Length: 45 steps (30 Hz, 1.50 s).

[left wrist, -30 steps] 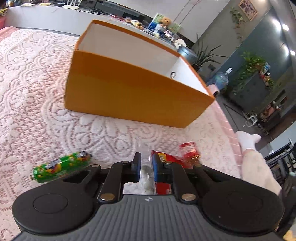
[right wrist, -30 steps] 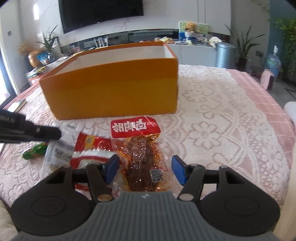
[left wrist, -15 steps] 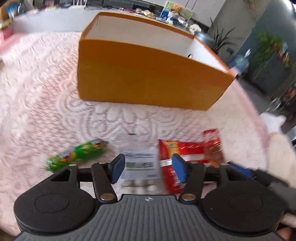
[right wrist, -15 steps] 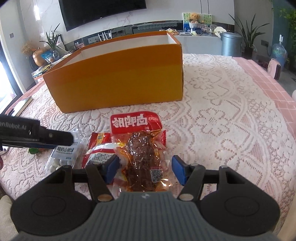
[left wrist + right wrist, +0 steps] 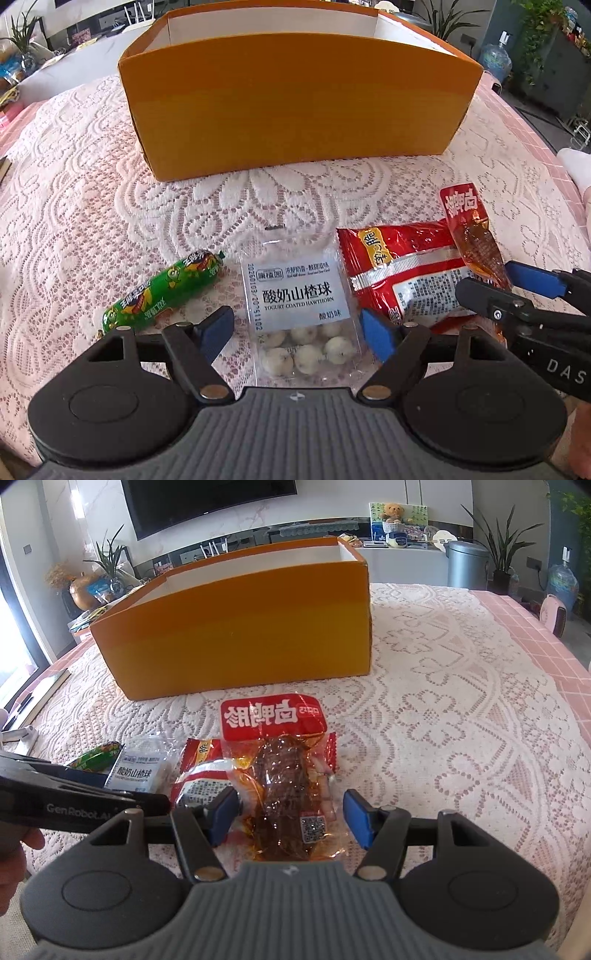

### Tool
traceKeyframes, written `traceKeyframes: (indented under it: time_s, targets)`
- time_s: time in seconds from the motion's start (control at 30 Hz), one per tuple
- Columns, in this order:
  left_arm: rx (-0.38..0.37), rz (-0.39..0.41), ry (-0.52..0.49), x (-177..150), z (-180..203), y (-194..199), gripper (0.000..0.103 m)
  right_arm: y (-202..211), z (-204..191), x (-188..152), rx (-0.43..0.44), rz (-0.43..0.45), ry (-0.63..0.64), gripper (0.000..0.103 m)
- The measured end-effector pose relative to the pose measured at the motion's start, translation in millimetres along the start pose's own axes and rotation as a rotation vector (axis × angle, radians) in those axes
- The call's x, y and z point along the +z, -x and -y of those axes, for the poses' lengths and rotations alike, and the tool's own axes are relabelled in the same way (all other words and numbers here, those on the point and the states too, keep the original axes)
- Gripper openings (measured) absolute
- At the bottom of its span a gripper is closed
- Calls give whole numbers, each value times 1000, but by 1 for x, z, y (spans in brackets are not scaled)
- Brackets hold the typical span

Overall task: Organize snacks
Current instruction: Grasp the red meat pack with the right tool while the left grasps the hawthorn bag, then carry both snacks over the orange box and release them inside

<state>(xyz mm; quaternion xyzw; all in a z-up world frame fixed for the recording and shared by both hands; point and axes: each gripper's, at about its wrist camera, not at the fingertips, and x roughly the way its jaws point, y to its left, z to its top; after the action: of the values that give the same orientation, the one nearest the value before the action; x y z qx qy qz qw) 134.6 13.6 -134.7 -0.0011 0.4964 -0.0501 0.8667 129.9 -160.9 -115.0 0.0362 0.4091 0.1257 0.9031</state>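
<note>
White lace tablecloth (image 5: 461, 709) over pink checked cloth (image 5: 532, 635). Beyond, wall-mounted television (image 5: 207, 502), grey bin (image 5: 467, 563), potted plants (image 5: 502, 550), teddy bear (image 5: 393, 511) on counter.

Both units are held low, side by side: the left hand-held gripper (image 5: 297, 328) is spread wide, and the right hand-held gripper (image 5: 290, 816) likewise (blue pads apart).
</note>
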Motion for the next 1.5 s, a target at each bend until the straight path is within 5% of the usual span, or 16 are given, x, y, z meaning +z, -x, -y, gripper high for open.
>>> traceKeyframes:
  time_s: [0.4,0.97,1.5]
  targets:
    - [12,28,-26,-1,8,6,68,0,-1,0,-4,4,11,61]
    - [-21,183,44,22,-1,66,68,32,-5,15,-32,88,19,61]
    - [-10,320,-39,97,-10,103,68,60,-40,115,-42,217,173,61]
